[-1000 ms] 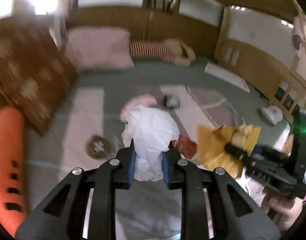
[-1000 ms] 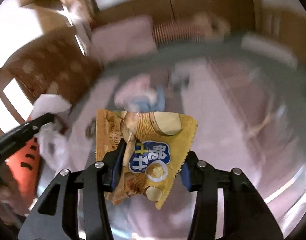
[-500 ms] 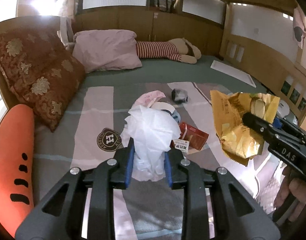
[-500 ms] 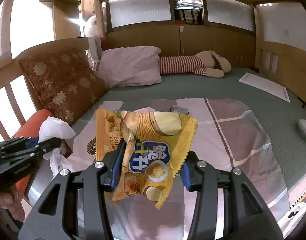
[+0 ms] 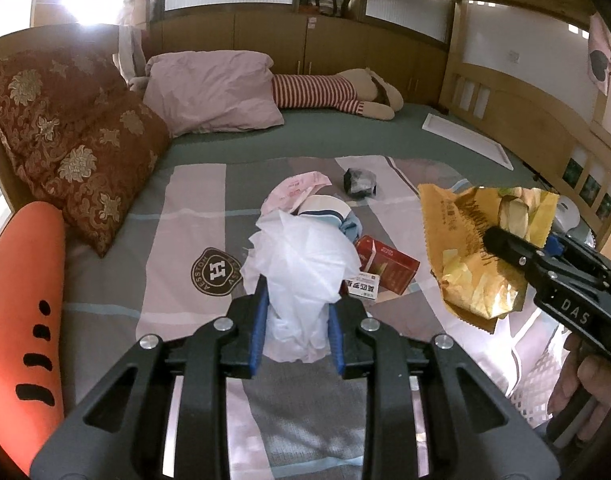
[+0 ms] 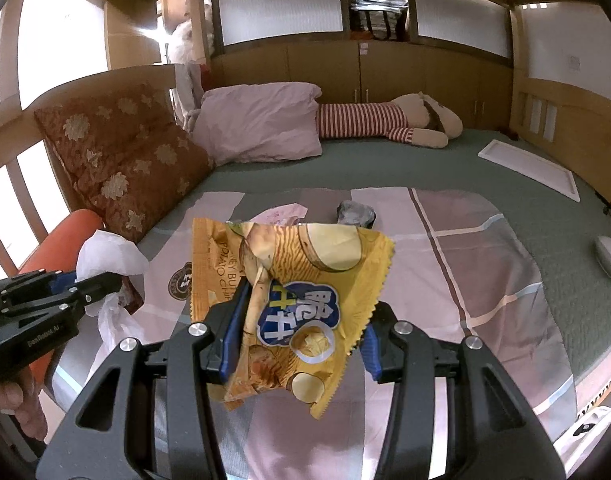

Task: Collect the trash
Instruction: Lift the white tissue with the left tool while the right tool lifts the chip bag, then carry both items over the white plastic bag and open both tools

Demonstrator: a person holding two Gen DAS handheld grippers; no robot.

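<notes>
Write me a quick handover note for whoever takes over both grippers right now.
Left gripper: shut on the white plastic bag.
Right gripper: shut on the yellow chip bag.
Both are held above the bed.
Done: two pieces picked up.
Left on the blanket: red box, pink wrapper, dark crumpled wrapper, blue-and-white item. No bin in view.

A pink pillow (image 5: 213, 92) lies at twelve o'clock, a striped plush toy (image 5: 329, 94) at one, a brocade cushion (image 5: 77, 148) at ten.
</notes>
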